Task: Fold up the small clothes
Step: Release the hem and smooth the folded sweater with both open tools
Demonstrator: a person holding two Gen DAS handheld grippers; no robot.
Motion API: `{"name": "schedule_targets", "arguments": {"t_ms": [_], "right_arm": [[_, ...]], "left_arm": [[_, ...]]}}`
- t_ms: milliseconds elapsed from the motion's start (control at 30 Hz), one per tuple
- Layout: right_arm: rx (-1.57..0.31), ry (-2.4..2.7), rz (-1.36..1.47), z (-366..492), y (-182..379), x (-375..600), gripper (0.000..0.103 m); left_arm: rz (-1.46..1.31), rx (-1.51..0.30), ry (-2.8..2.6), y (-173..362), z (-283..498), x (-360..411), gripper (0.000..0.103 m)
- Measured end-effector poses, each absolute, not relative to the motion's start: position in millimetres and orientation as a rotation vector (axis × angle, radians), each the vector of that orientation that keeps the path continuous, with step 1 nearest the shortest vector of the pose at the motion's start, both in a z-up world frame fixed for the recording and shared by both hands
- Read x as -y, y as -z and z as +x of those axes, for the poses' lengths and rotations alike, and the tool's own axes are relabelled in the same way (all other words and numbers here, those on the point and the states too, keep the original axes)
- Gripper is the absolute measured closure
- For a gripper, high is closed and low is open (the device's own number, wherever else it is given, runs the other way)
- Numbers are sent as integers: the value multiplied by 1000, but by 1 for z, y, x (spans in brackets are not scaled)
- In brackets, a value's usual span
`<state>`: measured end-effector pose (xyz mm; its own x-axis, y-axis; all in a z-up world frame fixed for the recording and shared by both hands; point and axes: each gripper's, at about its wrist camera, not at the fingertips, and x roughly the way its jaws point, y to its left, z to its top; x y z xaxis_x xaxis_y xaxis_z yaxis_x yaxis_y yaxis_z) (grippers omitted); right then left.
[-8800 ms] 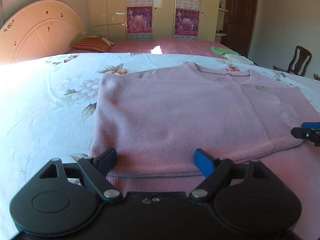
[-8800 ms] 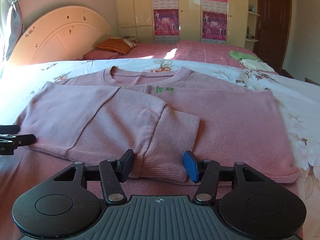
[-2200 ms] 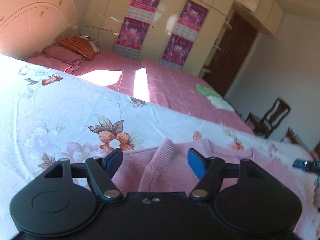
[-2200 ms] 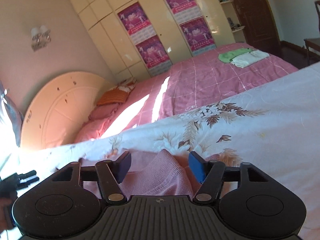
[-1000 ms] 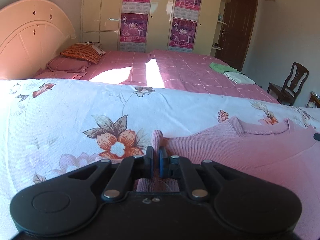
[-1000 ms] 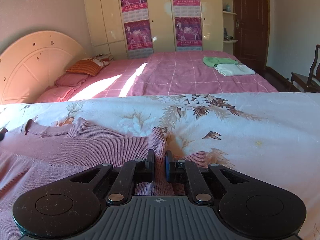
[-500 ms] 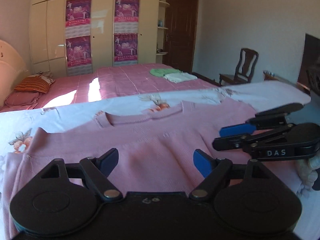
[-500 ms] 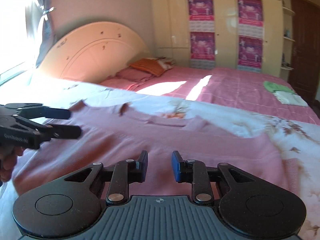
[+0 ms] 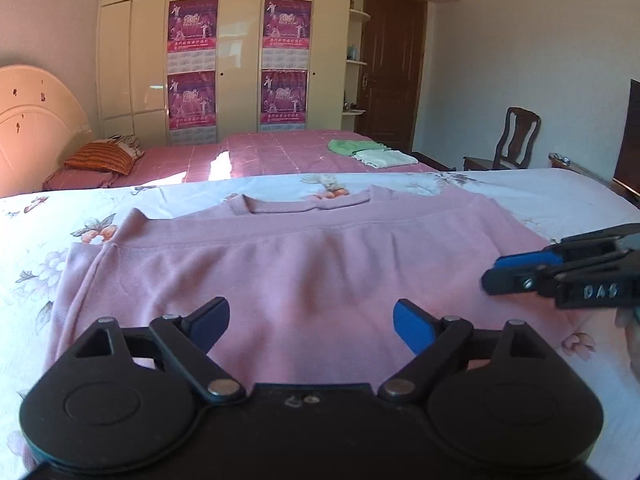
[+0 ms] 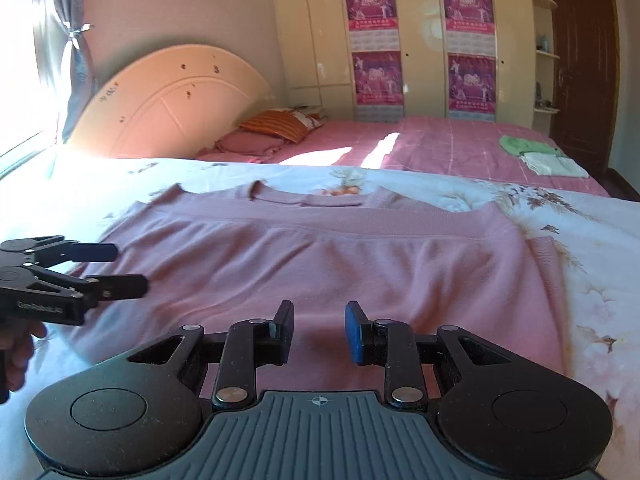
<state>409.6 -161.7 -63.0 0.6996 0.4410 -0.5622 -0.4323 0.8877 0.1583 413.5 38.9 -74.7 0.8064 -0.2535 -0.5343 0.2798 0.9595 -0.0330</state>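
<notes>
While the pink sweater (image 9: 320,264) lies folded across the middle of the floral bed (image 9: 32,240), both tongs hover above its near edge. Left tongs (image 9: 310,322), low in their frame, are opening wide with nothing gripped; right tongs (image 10: 319,330) stand slightly parted, also empty.

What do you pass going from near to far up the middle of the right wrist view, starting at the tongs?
Right tongs → folded pink knitted sweater → white floral bedsheet → pink checked bedspread → cream wardrobe with purple posters.
</notes>
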Motion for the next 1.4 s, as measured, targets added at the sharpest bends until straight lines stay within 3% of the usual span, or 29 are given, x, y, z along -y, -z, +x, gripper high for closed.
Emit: {"name": "schedule_targets", "arguments": {"t_ms": [133,300,467,667,1133,1400], "right_arm": [[-684,-472,-100,390,87,125,75],[-680,-442,-151,382,95,122,75],[-656,-349,-117,374,79,161,75],[-731,-253,-64,373,95,218,75],[-759,-128,-28,375,88,241,75],[-638,-250,61,405,58,191,75]], "left_arm": [[82,-681,265,98,415,-15,13],[80,-669,236,99,405,-24,13],[32,-634,119,88,385,-77,11],[-51,-687,11,97,376,-137,15],[17,-707,-7,96,380,-125,15],[2,-632,98,69,423,-75,10]]}}
